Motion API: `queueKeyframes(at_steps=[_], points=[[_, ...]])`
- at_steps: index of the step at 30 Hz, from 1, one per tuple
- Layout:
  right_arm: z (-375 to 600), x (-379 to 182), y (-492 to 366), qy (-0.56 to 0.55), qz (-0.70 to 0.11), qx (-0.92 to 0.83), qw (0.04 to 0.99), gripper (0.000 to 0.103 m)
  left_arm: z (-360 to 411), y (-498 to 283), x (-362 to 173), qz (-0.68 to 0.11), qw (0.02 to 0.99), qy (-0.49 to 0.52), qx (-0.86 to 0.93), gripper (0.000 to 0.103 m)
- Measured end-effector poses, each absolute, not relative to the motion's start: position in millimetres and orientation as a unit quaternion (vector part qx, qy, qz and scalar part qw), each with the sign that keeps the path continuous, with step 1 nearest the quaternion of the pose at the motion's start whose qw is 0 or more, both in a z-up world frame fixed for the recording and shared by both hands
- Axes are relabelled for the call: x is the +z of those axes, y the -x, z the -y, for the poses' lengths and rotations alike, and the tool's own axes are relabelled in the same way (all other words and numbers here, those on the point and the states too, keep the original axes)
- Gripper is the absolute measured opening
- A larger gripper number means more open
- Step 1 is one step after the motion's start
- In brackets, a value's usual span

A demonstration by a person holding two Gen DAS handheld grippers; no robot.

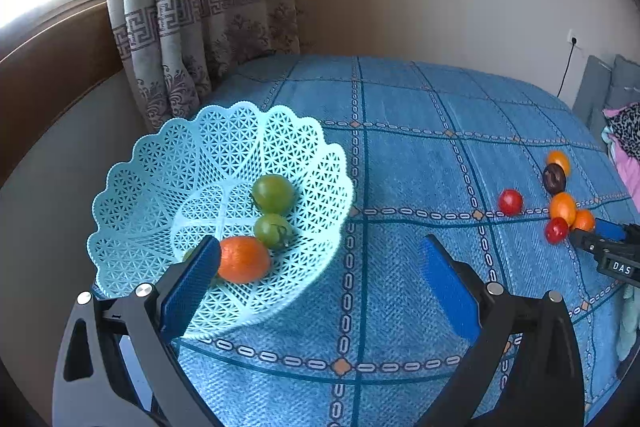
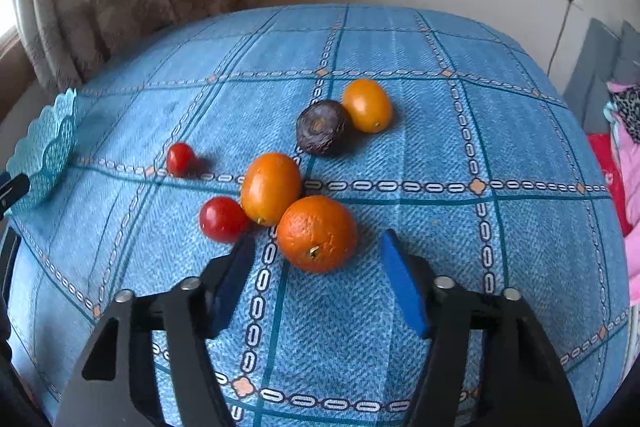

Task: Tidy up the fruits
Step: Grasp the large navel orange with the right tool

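A pale blue lattice basket (image 1: 160,163) sits at the table's left and holds two green fruits (image 1: 273,193) and an orange (image 1: 244,259). My left gripper (image 1: 320,247) stands open beside the basket, its left finger over the basket's near rim. In the right wrist view my right gripper (image 2: 318,241) is open just before a large orange (image 2: 317,233), which lies between its fingertips. Behind that orange lie an orange-yellow fruit (image 2: 271,187), two red tomatoes (image 2: 223,219) (image 2: 180,159), a dark purple fruit (image 2: 321,127) and another orange-yellow fruit (image 2: 367,105).
A blue checked cloth (image 2: 400,155) covers the table. A patterned curtain (image 1: 200,27) and a wall stand behind it. Grey cushions and pink fabric (image 2: 628,155) lie past the right edge. The basket's edge (image 2: 48,147) shows at the far left of the right wrist view.
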State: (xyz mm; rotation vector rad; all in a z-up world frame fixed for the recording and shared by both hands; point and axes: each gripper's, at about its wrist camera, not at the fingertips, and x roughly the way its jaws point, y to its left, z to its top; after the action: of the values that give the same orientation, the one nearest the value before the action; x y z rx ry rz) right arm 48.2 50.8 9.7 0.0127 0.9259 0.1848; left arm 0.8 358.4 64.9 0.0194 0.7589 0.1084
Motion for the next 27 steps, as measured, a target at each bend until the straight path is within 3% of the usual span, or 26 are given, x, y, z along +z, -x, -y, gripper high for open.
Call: queueKeyframes(at_steps=[11,27], points=[[-49,6,-57,-0.003,-0.436,0.106,0.894,0.04,-339,-8,61,-0.388,0.921,-0.012,0.031,0.1],[2,10,-29,-0.032,-0.41,0.065,0.909,0.039,-236,-27,54,-0.392,0.915,-0.073,-0.065,0.1]])
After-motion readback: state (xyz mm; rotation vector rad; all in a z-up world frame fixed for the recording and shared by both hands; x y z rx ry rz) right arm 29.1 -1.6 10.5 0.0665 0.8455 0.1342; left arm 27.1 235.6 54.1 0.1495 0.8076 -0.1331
